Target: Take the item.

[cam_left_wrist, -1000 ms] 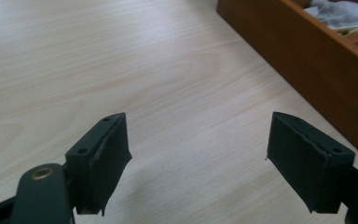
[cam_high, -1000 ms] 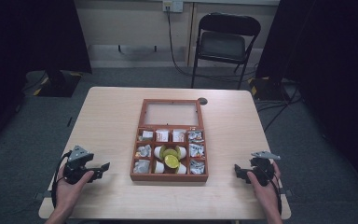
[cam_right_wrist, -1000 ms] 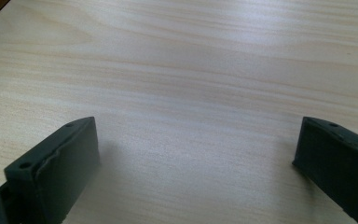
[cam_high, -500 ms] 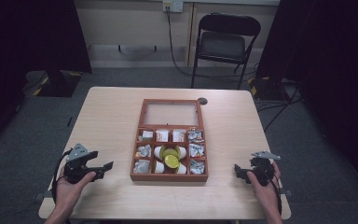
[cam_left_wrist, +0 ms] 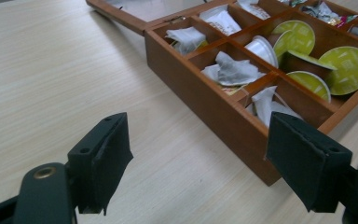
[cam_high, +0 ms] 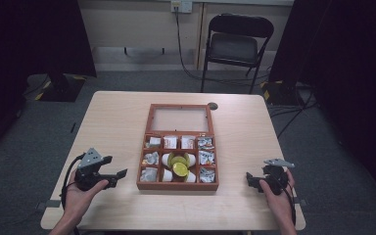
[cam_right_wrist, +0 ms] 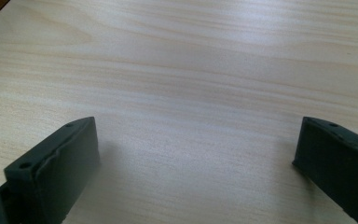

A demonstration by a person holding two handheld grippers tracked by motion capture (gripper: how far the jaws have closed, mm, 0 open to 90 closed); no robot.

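A wooden compartment box (cam_high: 177,185) lies in the middle of the table, its glass-paned lid (cam_high: 179,119) folded flat behind it. The compartments hold white sachets (cam_left_wrist: 233,70) and green-lidded capsules (cam_high: 179,169), the capsules (cam_left_wrist: 347,70) near the middle. My left gripper (cam_high: 117,166) is held just above the table left of the box, pointing at its near-left corner. Its jaws are open, with bare table and the box wall (cam_left_wrist: 205,102) between them. My right gripper (cam_high: 252,180) rests low at the front right, open over bare wood (cam_right_wrist: 196,154).
The pale wooden table (cam_high: 112,122) has bare surface on both sides of the box. A small dark round disc (cam_high: 212,105) sits at the far edge. A black folding chair (cam_high: 237,41) stands beyond the table. A cable trails from each gripper.
My left gripper has lifted a little and shifted right, closer to the box. The right gripper has stayed where it was.
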